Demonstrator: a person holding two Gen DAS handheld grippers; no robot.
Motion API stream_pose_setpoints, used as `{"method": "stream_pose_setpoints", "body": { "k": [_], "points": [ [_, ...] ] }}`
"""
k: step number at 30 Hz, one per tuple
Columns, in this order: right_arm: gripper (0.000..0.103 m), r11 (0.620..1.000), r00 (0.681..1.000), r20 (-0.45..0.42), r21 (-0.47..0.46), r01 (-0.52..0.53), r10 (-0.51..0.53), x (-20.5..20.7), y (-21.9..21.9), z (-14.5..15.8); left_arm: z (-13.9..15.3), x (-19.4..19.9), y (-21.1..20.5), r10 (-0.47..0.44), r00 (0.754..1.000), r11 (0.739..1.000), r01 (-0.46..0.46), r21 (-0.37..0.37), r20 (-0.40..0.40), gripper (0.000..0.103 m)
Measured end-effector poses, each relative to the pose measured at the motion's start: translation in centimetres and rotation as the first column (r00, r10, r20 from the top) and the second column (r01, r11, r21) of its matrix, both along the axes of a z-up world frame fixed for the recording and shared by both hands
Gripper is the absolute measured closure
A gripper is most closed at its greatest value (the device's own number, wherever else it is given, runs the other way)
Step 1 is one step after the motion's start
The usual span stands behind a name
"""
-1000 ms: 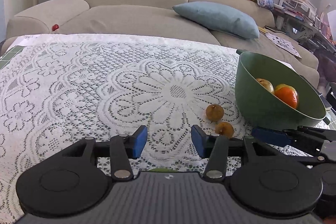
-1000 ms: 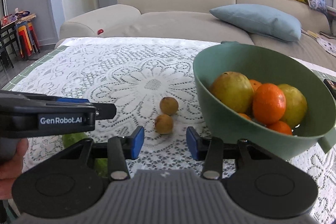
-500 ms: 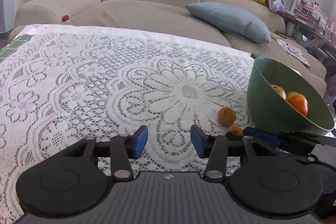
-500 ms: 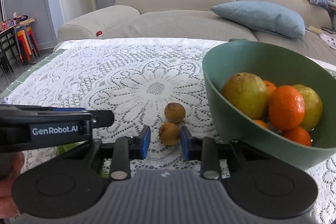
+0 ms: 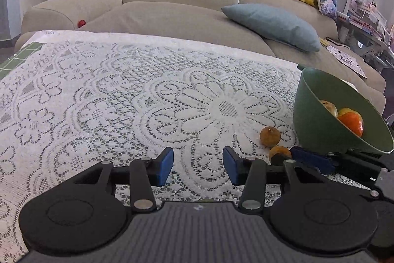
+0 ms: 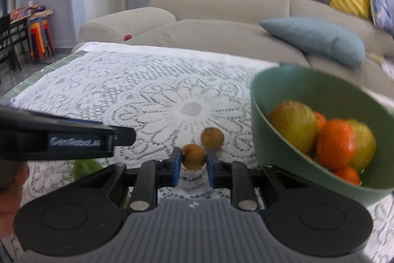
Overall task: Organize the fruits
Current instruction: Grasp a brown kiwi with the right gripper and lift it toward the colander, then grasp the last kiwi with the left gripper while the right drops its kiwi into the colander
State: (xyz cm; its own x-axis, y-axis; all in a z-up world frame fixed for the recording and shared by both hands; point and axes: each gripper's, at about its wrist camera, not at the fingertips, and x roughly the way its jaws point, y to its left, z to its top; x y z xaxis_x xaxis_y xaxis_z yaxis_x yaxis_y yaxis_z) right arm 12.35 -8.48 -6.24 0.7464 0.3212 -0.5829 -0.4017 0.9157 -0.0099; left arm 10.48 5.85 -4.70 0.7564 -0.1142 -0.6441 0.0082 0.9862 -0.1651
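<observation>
Two small brown fruits lie on the lace tablecloth beside a green bowl. My right gripper is shut on the nearer brown fruit; the other brown fruit lies just beyond it. The bowl holds oranges and yellow-green fruit. In the left wrist view my left gripper is open and empty over the cloth, left of the brown fruits and the bowl. The right gripper's blue finger shows by the nearer fruit.
A beige sofa with a blue cushion stands behind the table. A green object lies on the cloth under the left gripper's body. A small red ball sits on the sofa.
My right gripper moved forward and closed its fingers on the nearer brown fruit. The left gripper shifted a little left, staying open.
</observation>
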Motion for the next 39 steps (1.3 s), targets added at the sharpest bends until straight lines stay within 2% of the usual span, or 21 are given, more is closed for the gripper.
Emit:
{"method": "stream_pose_setpoints", "body": {
  "k": [6,10,15,22,28,33,39],
  "points": [
    [0.086,0.995,0.994,0.056,-0.048,-0.091,0.093,-1.2,0.2,2.0,0.8,-0.2,-0.1,-0.013,1.0,1.0,0.013,0.004,0.014,0.049],
    [0.085,0.982,0.984,0.058,-0.09,-0.165,0.171,-1.4,-0.2,3.6,1.2,-0.2,-0.3,-0.022,1.0,1.0,0.022,-0.002,0.016,0.05],
    [0.085,0.976,0.976,0.05,-0.068,-0.209,0.212,-0.2,-1.8,5.8,1.6,-0.1,-1.0,-0.031,0.999,0.999,0.031,-0.008,0.012,0.051],
    [0.085,0.979,0.98,0.018,-0.032,-0.199,0.199,3.3,-4.6,7.8,2.0,0.4,-3.3,-0.097,0.995,0.995,0.097,0.035,0.024,0.051],
    [0.085,0.99,0.991,-0.003,0.026,-0.136,0.137,6.0,-7.9,8.6,1.8,1.5,-5.2,-0.164,0.986,0.985,0.164,0.045,0.008,0.053],
    [0.085,0.996,0.998,-0.023,0.066,-0.054,0.056,7.5,-10.8,8.2,1.0,2.6,-6.9,-0.209,0.978,0.975,0.209,0.08,-0.015,0.054],
    [0.085,0.994,0.996,-0.084,0.106,-0.004,0.013,8.8,-12.9,6.6,-0.2,4.3,-8.5,-0.237,0.97,0.961,0.243,0.135,-0.053,0.057]
  ]
}}
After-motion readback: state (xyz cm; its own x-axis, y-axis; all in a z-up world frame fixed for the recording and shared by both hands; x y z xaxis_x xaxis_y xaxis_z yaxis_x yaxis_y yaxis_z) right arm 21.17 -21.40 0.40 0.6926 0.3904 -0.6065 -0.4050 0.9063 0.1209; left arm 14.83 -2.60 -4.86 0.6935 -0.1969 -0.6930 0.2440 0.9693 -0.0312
